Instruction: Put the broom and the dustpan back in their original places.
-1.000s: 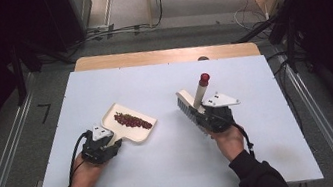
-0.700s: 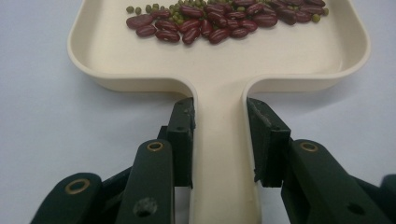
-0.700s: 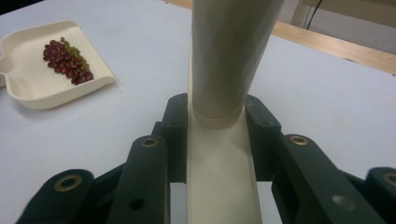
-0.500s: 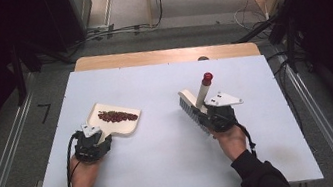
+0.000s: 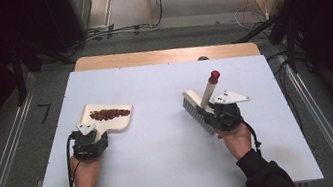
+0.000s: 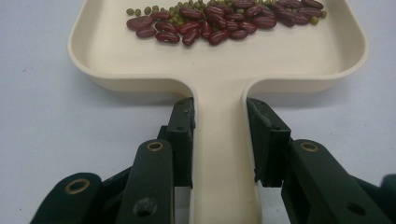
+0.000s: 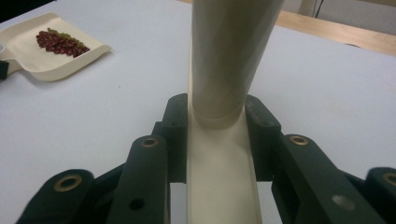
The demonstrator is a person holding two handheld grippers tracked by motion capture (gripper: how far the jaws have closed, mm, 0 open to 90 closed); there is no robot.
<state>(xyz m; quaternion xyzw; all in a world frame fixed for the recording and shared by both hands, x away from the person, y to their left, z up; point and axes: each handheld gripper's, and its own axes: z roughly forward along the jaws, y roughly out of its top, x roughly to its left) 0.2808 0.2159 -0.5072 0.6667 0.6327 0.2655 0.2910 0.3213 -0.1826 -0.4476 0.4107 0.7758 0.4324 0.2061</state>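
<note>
On the white table (image 5: 165,164), the left gripper (image 5: 91,136) clamps the handle of a cream dustpan (image 5: 116,122) holding red beans (image 5: 109,113). Well apart, the right gripper (image 5: 216,115) grips a brush (image 5: 202,103), its red-tipped handle tilted up.

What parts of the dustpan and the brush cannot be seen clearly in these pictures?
- Dustpan, left gripper view: the top edge cuts off its front lip; the bottom edge cuts its handle.
- Beans, high view: too small to count or sort.
- Brush, right gripper view: its thick handle fills the middle and hides the bristles.
- Brush bristles, high view: the right gripper covers their near end.
</note>
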